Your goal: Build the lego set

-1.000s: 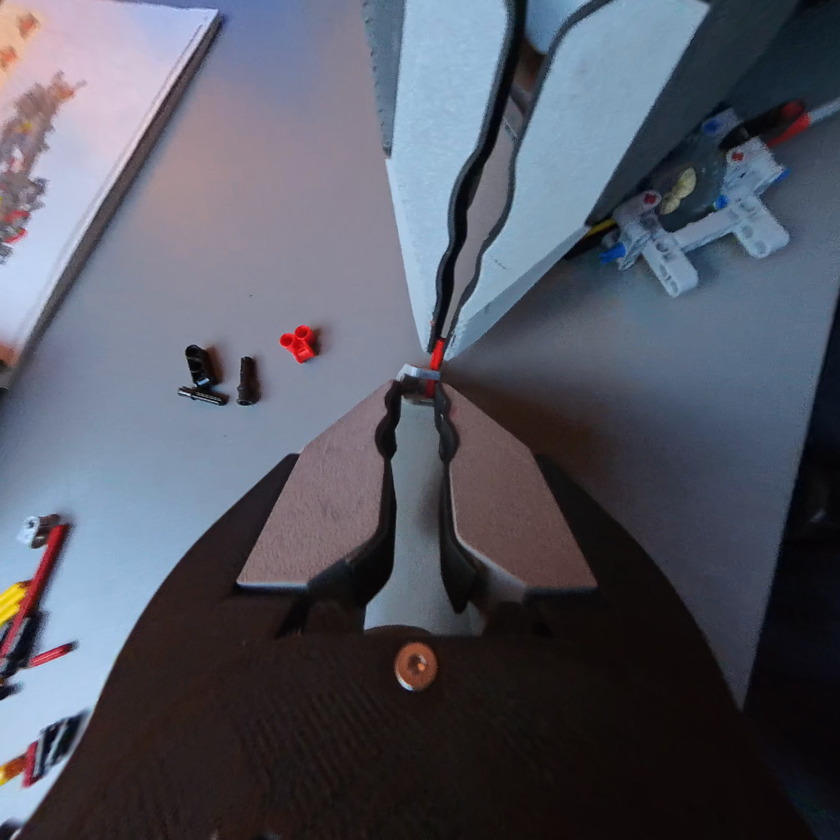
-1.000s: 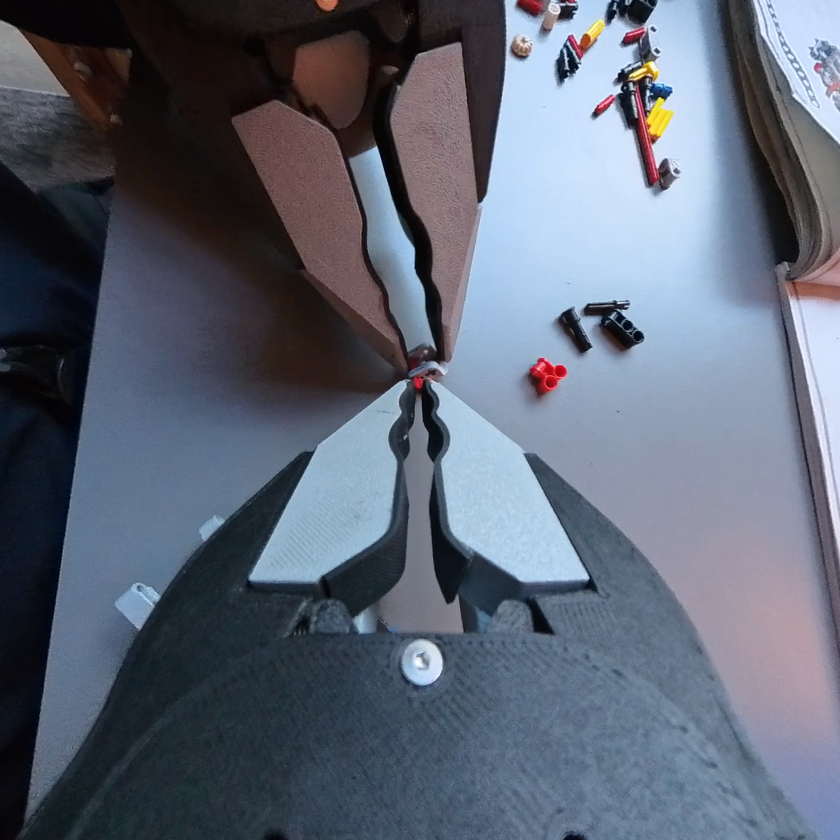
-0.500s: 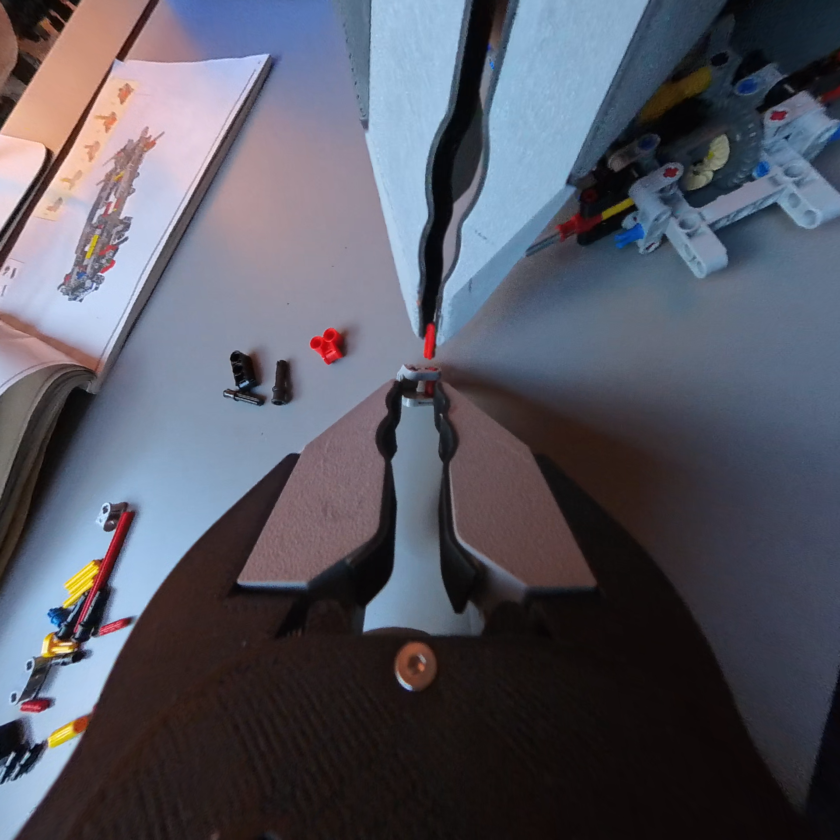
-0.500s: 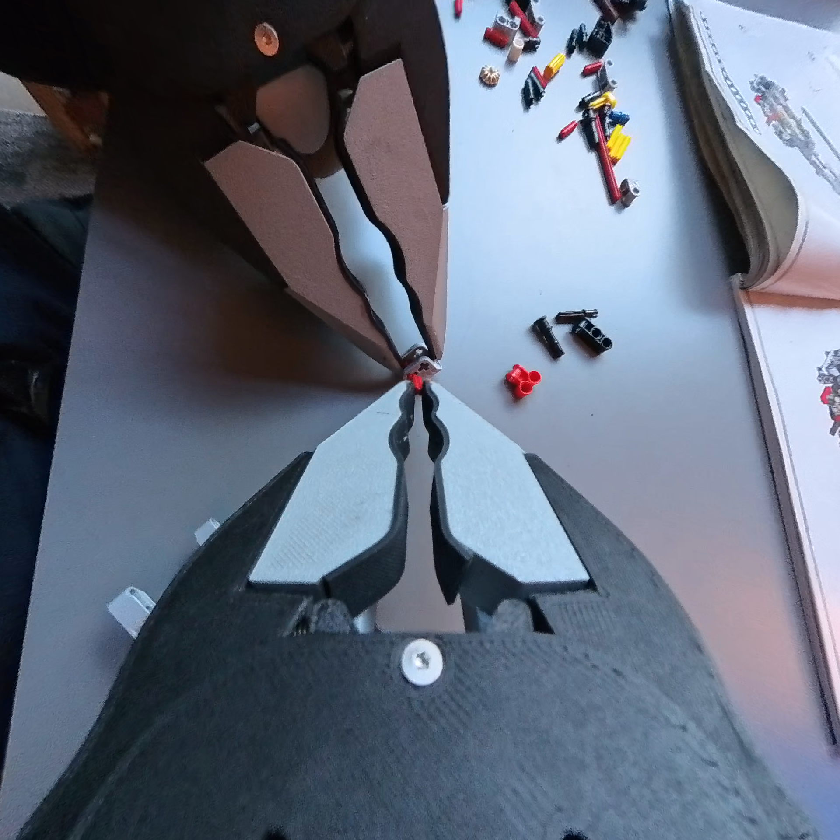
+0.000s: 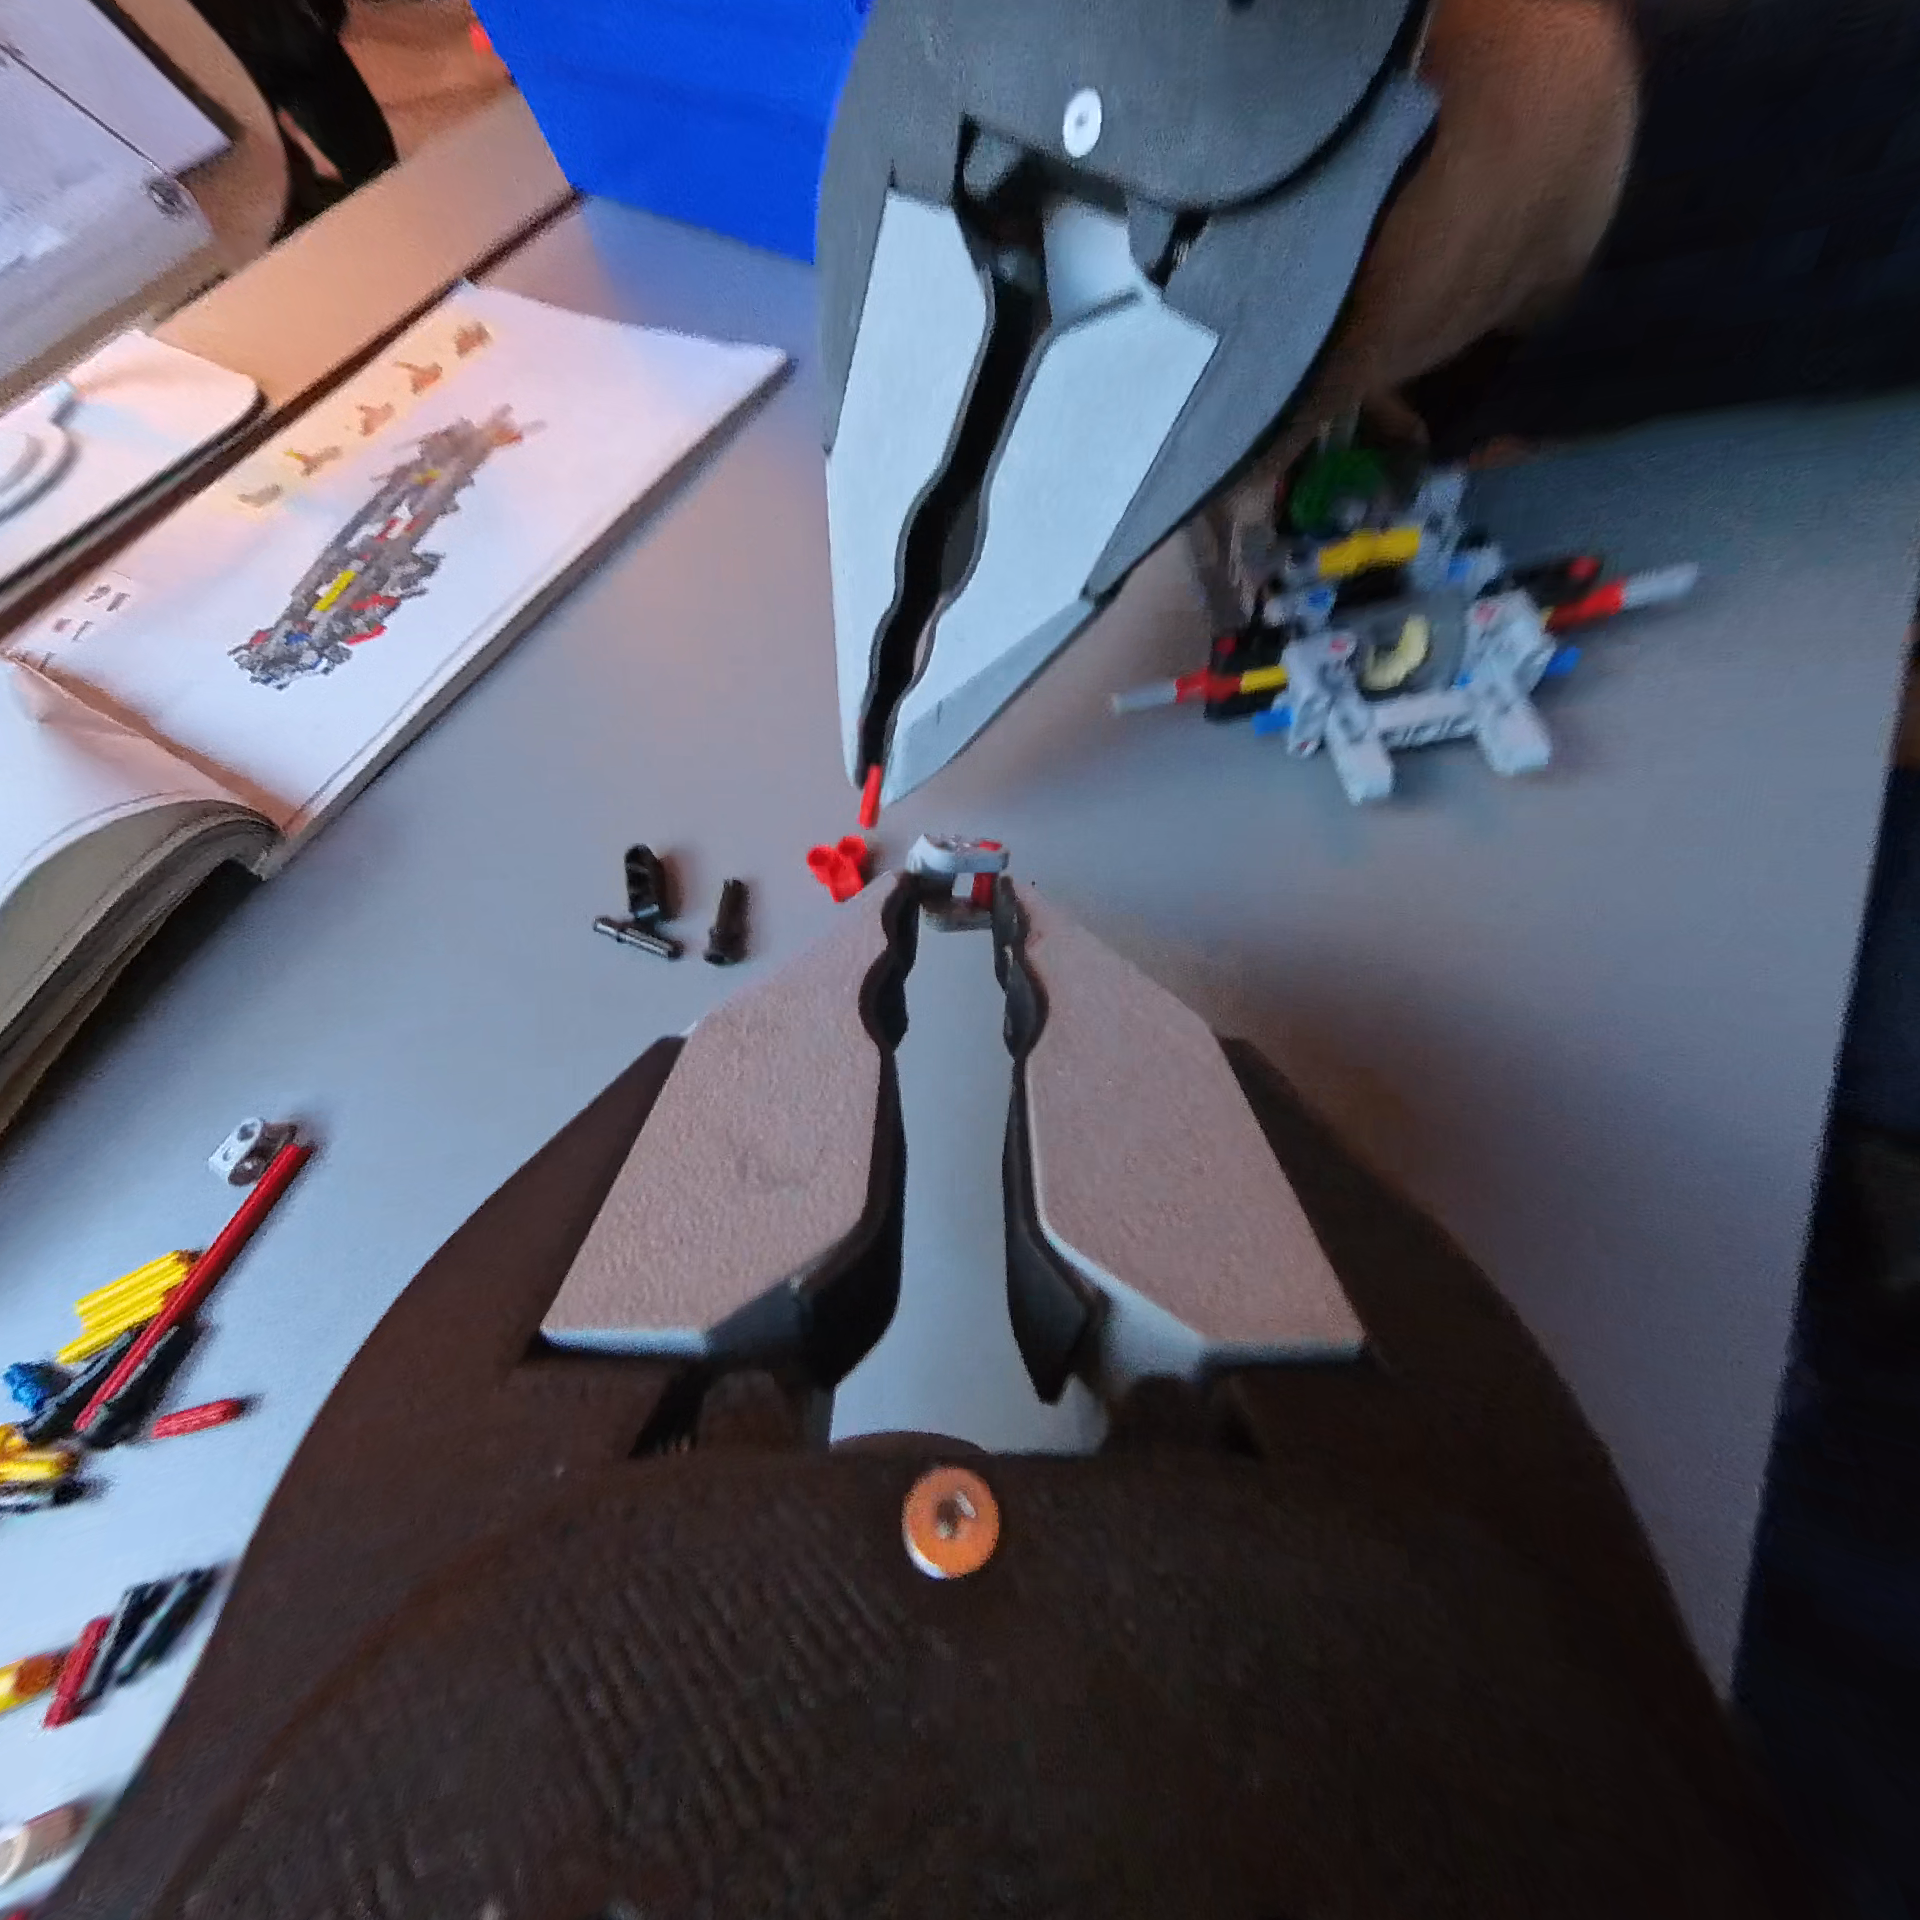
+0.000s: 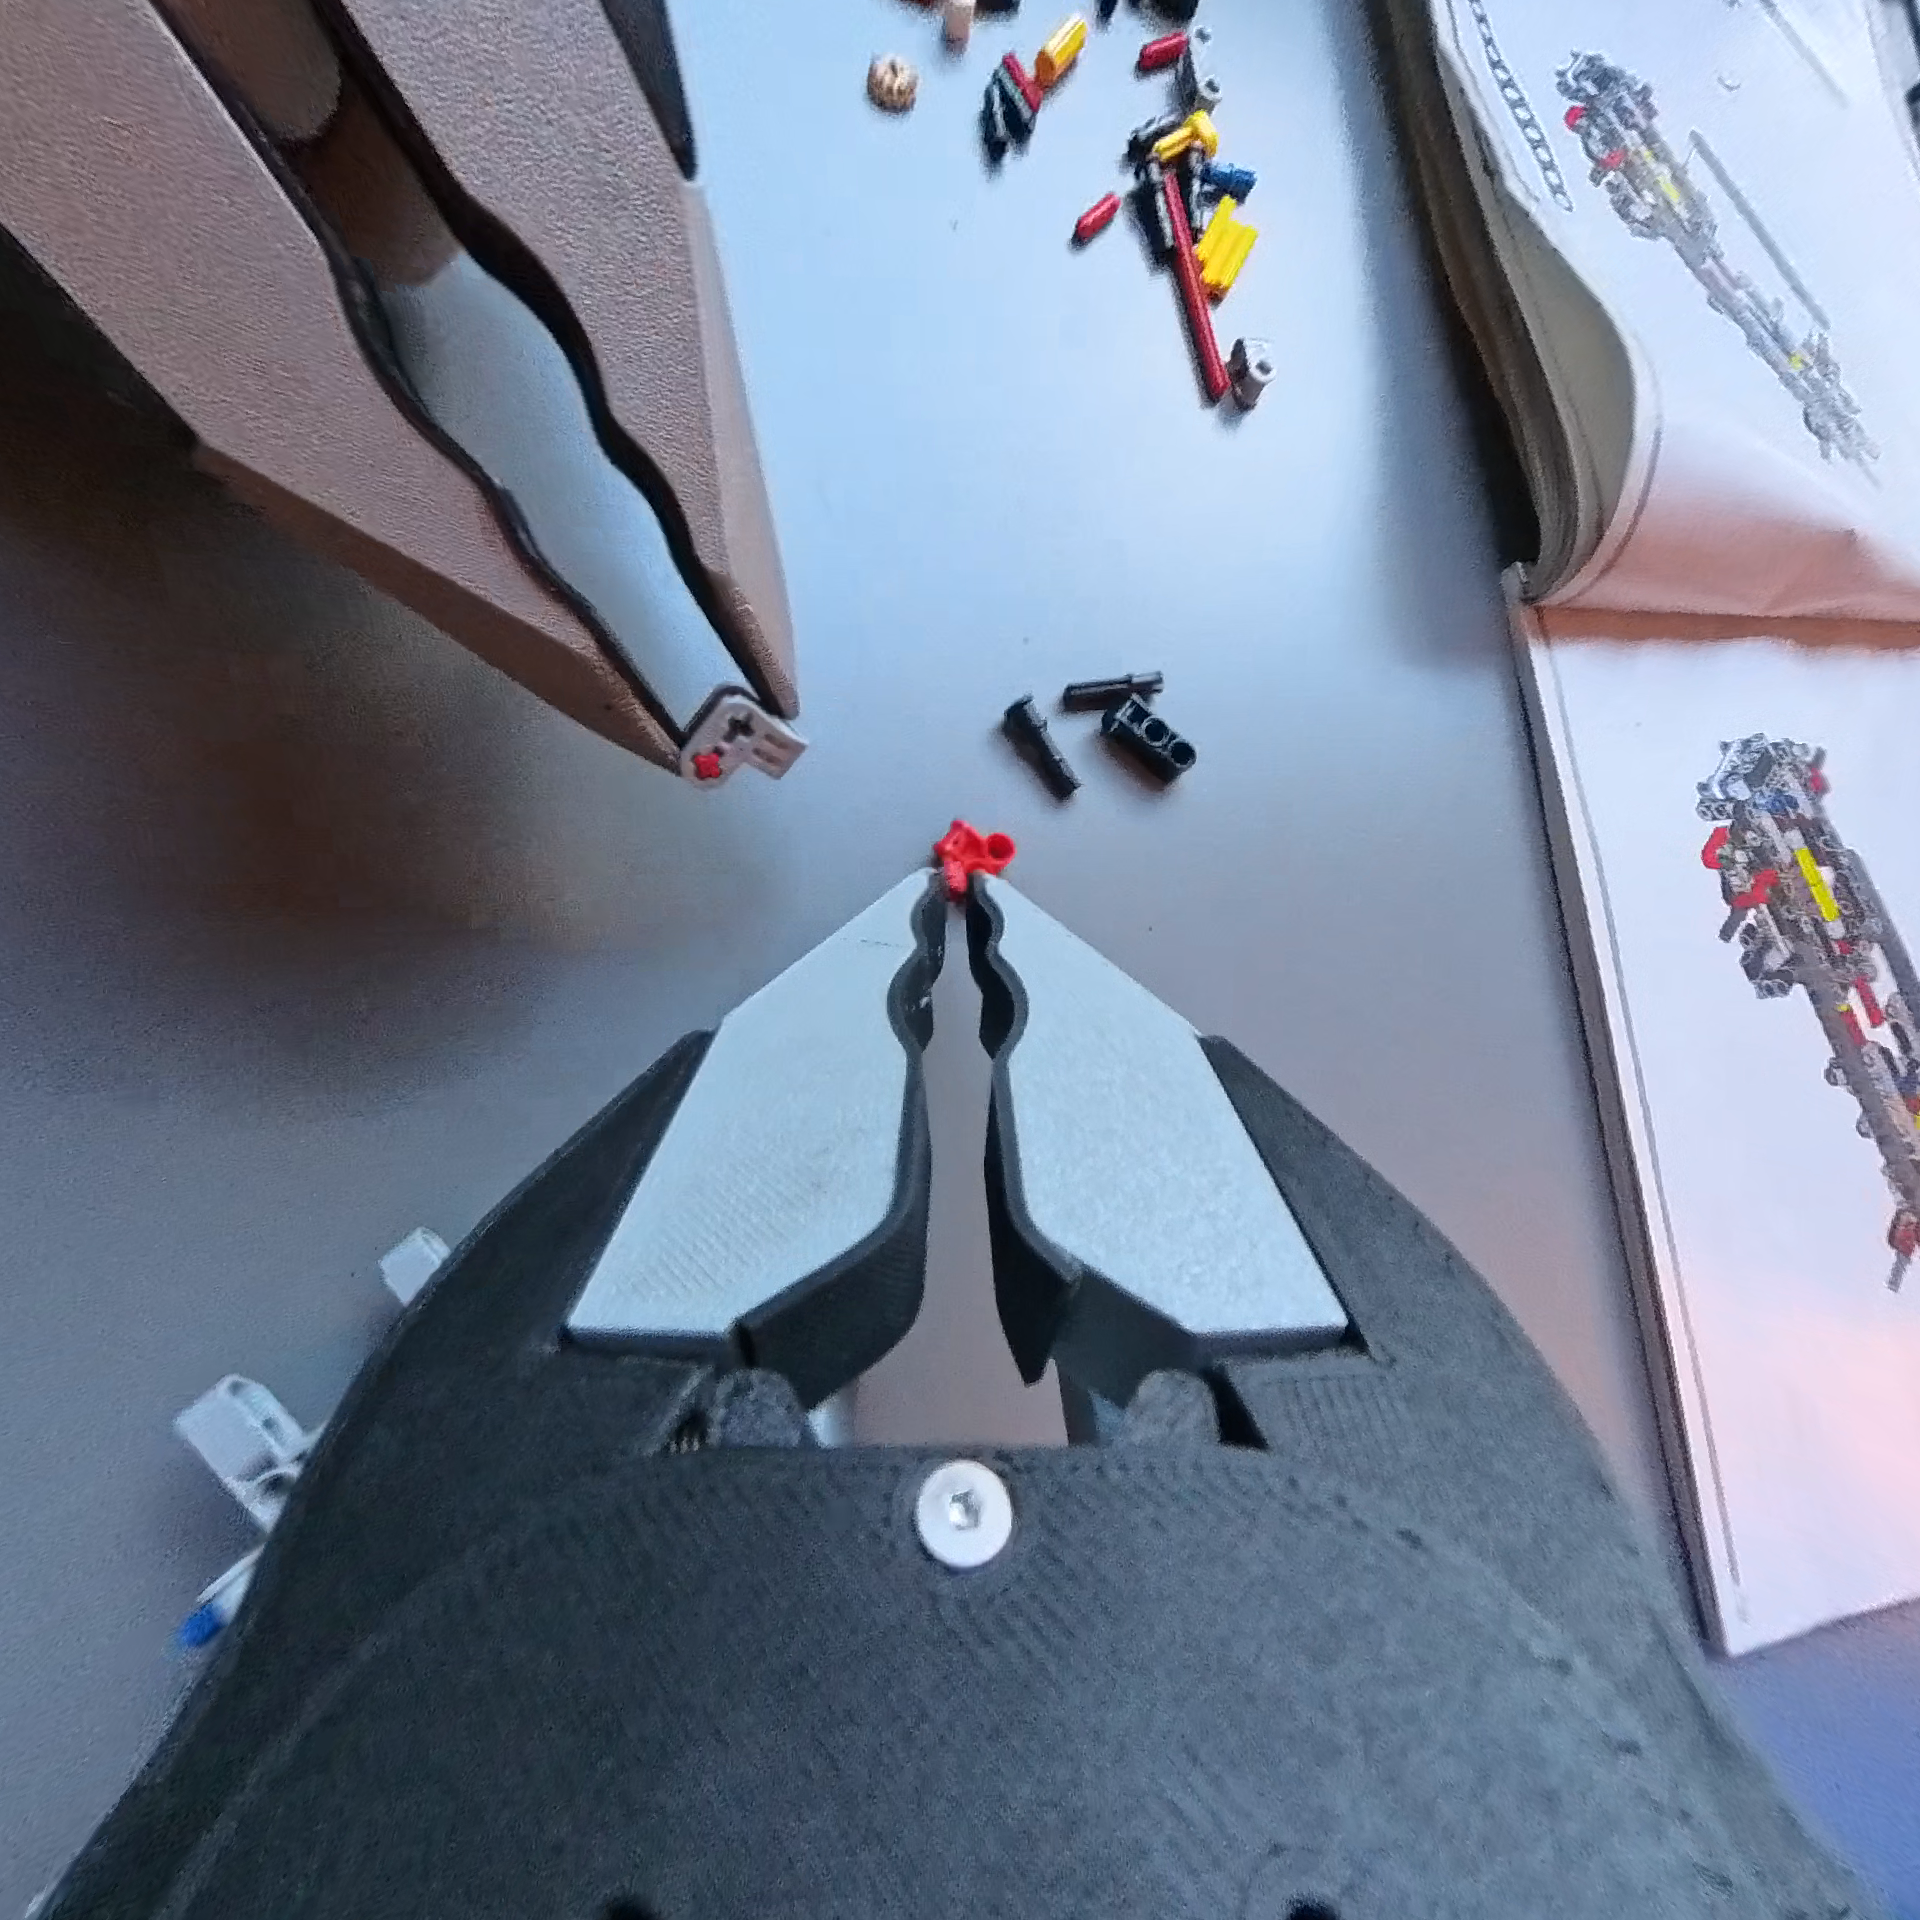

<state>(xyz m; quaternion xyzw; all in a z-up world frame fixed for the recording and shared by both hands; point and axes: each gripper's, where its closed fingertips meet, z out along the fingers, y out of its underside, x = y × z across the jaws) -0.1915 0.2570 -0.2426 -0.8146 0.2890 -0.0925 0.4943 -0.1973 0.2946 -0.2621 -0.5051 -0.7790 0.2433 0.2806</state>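
My left gripper (image 5: 956, 896) has brown fingers and is shut on a small grey connector (image 5: 954, 860) with a red bit set in it. The connector also shows in the right wrist view (image 6: 743, 744), held above the grey table. My right gripper (image 6: 952, 889) has grey fingers and is shut on a thin red pin (image 6: 954, 883). The pin's tip pokes out of the fingertips in the left wrist view (image 5: 871, 800). The two grippers face each other a short way apart. A loose red connector (image 5: 836, 862) lies on the table just under the pin.
Three black pieces (image 6: 1101, 727) lie beside the red connector. A pile of small coloured parts (image 6: 1174, 156) lies farther off. An open instruction book (image 5: 364, 582) lies along one side. A grey built assembly (image 5: 1403, 675) stands behind the right gripper, near a person's hand (image 5: 1486, 208). The gap from one gripper's tips to the other's is roughly 5 centimetres.
The red pin's tip was at the grey connector a second ago. The grippers have since drawn apart, each keeping its piece, and the right gripper now hangs over the loose red connector.
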